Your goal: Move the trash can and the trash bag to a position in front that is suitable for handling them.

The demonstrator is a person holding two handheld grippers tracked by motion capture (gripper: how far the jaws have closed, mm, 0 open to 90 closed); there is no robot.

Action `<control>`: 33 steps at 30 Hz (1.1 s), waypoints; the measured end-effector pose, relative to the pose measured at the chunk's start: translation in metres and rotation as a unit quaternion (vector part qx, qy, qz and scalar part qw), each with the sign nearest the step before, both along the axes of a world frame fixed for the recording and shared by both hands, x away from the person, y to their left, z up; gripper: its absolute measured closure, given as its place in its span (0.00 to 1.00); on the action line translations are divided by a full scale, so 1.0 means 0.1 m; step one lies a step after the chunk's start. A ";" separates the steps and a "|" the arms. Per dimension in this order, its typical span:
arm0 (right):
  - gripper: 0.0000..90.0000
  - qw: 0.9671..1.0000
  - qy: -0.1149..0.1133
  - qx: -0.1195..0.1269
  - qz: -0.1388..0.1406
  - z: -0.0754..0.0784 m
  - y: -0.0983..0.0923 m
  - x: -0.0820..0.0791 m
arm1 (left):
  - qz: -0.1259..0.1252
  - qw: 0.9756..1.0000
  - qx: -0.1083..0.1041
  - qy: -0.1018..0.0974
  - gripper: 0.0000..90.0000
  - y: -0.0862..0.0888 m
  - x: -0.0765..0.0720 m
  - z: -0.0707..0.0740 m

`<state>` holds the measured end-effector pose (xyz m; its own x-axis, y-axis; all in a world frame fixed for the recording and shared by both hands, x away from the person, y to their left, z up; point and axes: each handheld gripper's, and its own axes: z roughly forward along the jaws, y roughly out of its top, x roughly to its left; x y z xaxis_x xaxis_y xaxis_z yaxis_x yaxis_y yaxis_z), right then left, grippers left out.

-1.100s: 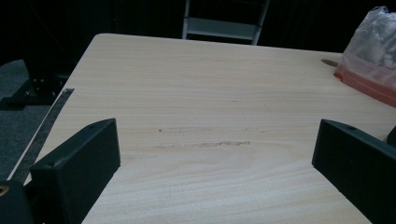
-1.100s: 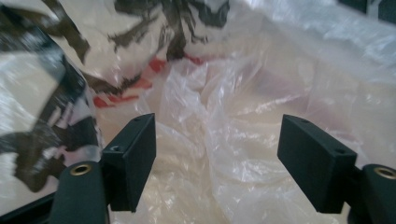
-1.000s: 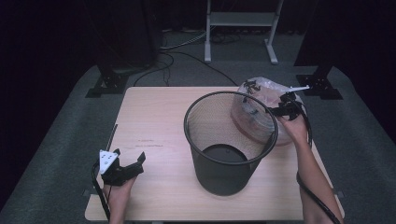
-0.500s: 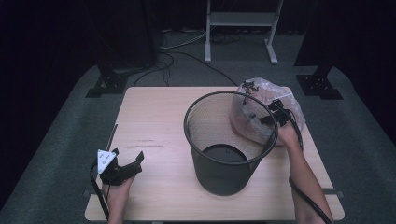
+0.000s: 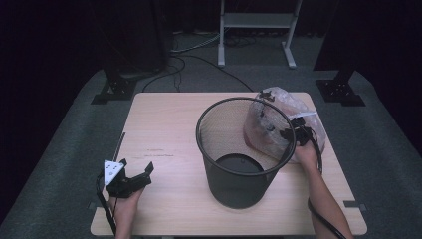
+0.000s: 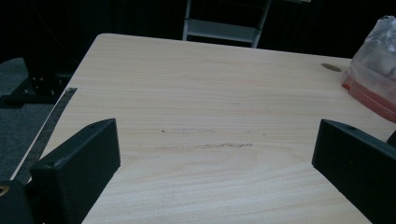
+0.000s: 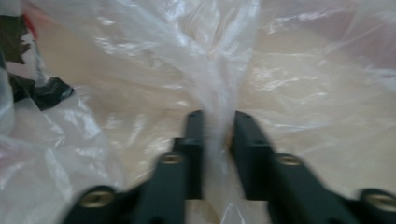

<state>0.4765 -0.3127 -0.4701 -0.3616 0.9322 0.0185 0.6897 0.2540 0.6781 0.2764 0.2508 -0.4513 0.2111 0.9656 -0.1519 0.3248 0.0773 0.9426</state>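
We start with the table [image 5: 164, 129], a pale wooden top, its bare grain plain to see in the left gripper view. Next in size is the black mesh wastebasket [image 5: 239, 164], standing upright a little right of the table's centre, its open mouth facing up at us. Behind it at about two o'clock lies the clear plastic bag [image 5: 288, 107], crumpled, with something reddish inside; it rests on the table pressed up against the wastebasket's far right wall, and in the left gripper view we catch its edge [image 6: 373, 70] at the far right. Now the right gripper [image 5: 293, 133], at roughly three o'clock from the wastebasket's rim: its jaws have just been closing, and in the right gripper view [image 7: 218, 123] we see them pinched onto a gathered fold of the bag's film, the plastic squeezed between the two black pads. Down at eight o'clock from the wastebasket, near the table's front left corner, the left gripper [image 5: 130, 178] sits low over the wood, jaws spread wide [image 6: 215, 154] with nothing between them.
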 end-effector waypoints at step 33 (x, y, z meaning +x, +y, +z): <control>1.00 0.994 -0.039 0.097 0.033 1.14 -0.85 -0.69 | -0.007 1.000 0.000 0.001 0.00 -0.03 -0.01 0.00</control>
<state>0.4071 -0.3973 -0.3561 -0.4290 0.8880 0.1656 0.6198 0.1560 0.7691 0.2757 0.2478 -0.4514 0.2236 0.9627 -0.1524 0.3267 0.0733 0.9423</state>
